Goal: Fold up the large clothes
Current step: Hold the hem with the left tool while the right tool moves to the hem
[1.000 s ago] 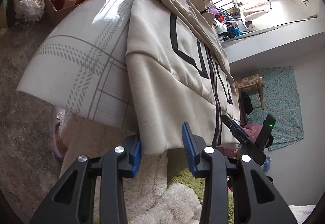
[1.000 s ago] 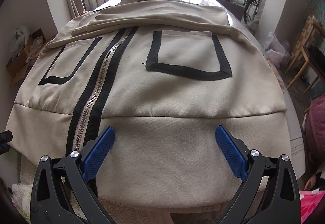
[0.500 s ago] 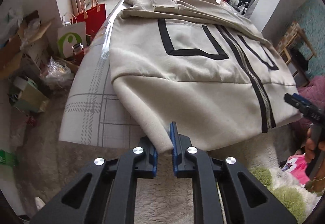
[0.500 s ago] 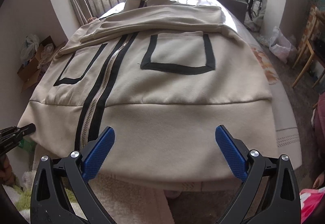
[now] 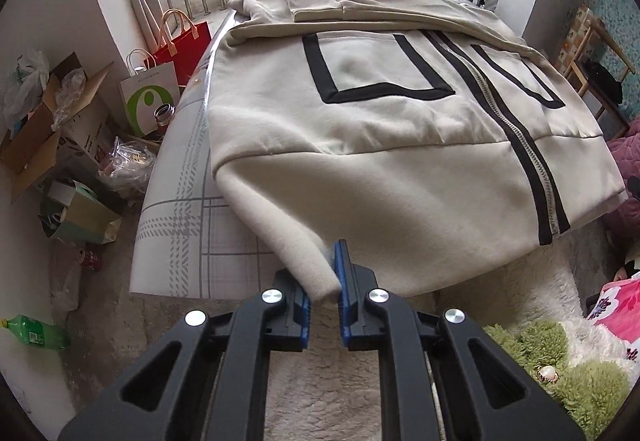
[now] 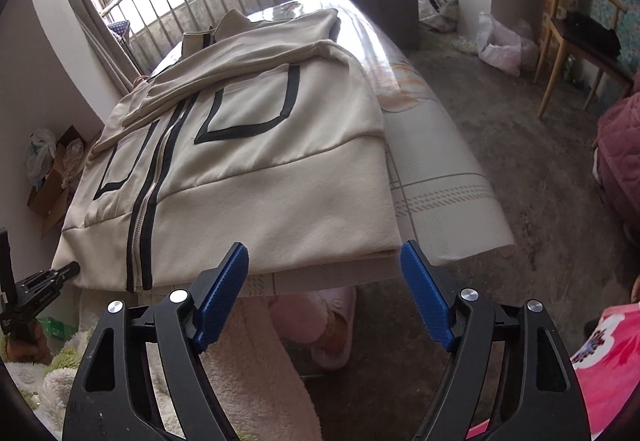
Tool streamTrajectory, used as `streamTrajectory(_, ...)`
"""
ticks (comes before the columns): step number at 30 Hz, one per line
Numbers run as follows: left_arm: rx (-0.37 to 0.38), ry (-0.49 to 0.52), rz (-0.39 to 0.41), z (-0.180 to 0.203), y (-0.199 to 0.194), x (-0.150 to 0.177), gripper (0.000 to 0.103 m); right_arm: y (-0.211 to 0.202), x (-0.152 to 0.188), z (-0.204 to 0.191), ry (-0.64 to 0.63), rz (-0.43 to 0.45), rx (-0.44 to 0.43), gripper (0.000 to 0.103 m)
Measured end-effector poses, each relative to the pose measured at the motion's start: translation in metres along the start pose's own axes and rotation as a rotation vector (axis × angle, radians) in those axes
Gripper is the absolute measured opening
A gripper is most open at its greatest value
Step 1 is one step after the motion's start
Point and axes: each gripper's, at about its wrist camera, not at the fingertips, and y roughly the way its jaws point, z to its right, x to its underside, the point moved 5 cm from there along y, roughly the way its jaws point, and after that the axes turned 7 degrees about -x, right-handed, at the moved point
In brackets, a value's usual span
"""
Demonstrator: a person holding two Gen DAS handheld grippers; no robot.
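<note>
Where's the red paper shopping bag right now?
In the left wrist view, the red paper shopping bag stands on the floor left of the bed, behind the white bag with a green logo, near the window bars.

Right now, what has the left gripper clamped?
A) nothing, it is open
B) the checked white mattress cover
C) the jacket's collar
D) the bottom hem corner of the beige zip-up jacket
D: the left gripper pinches the beige zip-up jacket's rolled hem corner between its blue pads.

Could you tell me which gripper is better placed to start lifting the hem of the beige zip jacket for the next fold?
Left. The left gripper is already shut on the beige zip jacket at its near hem corner, while the right gripper hangs open just short of the opposite hem corner, touching nothing.
</note>
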Motion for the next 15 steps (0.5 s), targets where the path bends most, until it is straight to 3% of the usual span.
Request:
streamTrajectory(3,0.003,-0.004,-0.001,0.000,0.001,0.000,0.011,0.004,-0.008,0.004,0.006,0.005,0.014,0.064)
streamTrajectory(8,-0.001,-0.004,0.001,0.001,0.001,0.000,0.011,0.021,0.000,0.020,0.086,-0.057,0.007,0.046)
streamTrajectory(15,-0.004,-0.003,-0.001,0.001,0.001,0.000,0.011,0.019,0.011,0.028,0.148,-0.068,-0.025,0.038)
